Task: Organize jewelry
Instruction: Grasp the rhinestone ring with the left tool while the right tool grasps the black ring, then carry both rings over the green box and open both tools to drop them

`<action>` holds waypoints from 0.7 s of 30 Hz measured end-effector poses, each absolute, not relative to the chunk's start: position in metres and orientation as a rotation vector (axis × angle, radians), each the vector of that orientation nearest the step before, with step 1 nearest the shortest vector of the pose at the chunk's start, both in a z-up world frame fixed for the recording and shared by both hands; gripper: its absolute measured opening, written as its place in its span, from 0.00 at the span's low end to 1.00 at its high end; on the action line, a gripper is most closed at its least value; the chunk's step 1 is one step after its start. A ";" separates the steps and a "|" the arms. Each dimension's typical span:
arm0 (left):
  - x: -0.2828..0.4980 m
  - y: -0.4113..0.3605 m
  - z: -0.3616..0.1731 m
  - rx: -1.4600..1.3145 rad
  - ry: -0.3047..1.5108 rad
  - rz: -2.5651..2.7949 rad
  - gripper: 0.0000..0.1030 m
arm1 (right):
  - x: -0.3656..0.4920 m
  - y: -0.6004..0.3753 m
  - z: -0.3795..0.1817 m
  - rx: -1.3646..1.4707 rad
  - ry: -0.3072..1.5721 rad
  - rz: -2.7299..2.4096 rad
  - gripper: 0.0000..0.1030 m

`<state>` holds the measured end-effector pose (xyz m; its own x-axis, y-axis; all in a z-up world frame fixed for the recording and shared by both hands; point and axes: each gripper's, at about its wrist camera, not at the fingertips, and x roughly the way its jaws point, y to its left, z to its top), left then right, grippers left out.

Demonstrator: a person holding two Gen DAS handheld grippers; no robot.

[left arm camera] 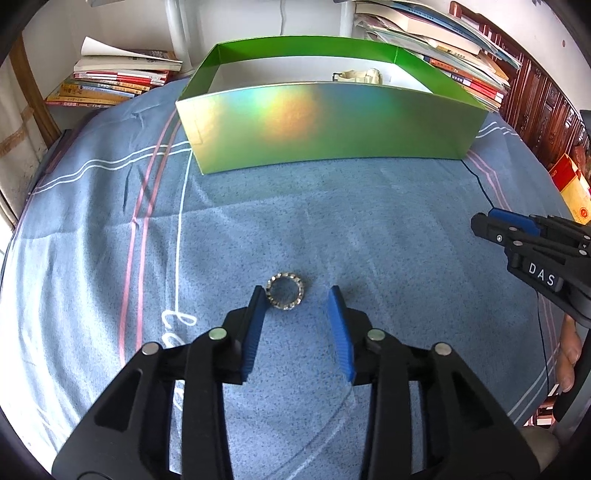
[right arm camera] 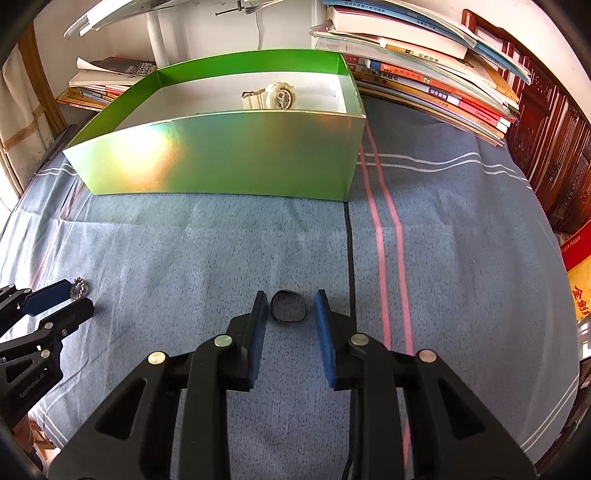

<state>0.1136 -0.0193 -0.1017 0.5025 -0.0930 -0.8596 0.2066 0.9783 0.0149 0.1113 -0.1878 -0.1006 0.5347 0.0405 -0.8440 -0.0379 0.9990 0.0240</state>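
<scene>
A silver beaded ring (left arm camera: 285, 292) lies on the blue cloth between my left gripper's (left arm camera: 299, 295) open jaws, close to the left fingertip; it also shows in the right wrist view (right arm camera: 78, 287). A black band (right arm camera: 289, 305) lies on the cloth between my right gripper's (right arm camera: 290, 301) open jaws. A shiny green box (left arm camera: 321, 125) stands farther back, open at the top, with a white watch (right arm camera: 269, 96) inside. The right gripper shows at the right edge of the left wrist view (left arm camera: 480, 225), the left gripper at the left edge of the right wrist view (right arm camera: 79, 299).
Stacks of books (right arm camera: 432, 77) lie behind the box at the right, another stack (left arm camera: 114, 79) at the left. A white pole (right arm camera: 157, 33) rises behind the box. Dark wooden furniture (right arm camera: 546, 147) stands at the far right. The blue striped cloth (right arm camera: 443, 258) covers the surface.
</scene>
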 end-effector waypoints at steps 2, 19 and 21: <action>0.115 -0.020 -0.102 0.124 1.027 -0.182 0.33 | 0.111 -0.187 -0.101 -0.001 1.002 0.048 0.26; 0.116 -0.016 -0.090 0.112 1.000 -0.182 0.20 | 0.103 -0.184 -0.083 0.024 0.977 0.124 0.19; 0.117 -0.013 -0.077 0.105 0.969 -0.180 0.20 | 0.103 -0.185 -0.072 0.028 0.954 0.139 0.19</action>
<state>0.1168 -0.0133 -0.0771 0.5524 -0.1054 -0.8269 0.1993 0.9799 0.0082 0.1027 -0.1848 -0.0718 0.5705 0.1307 -0.8109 -0.1059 0.9907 0.0852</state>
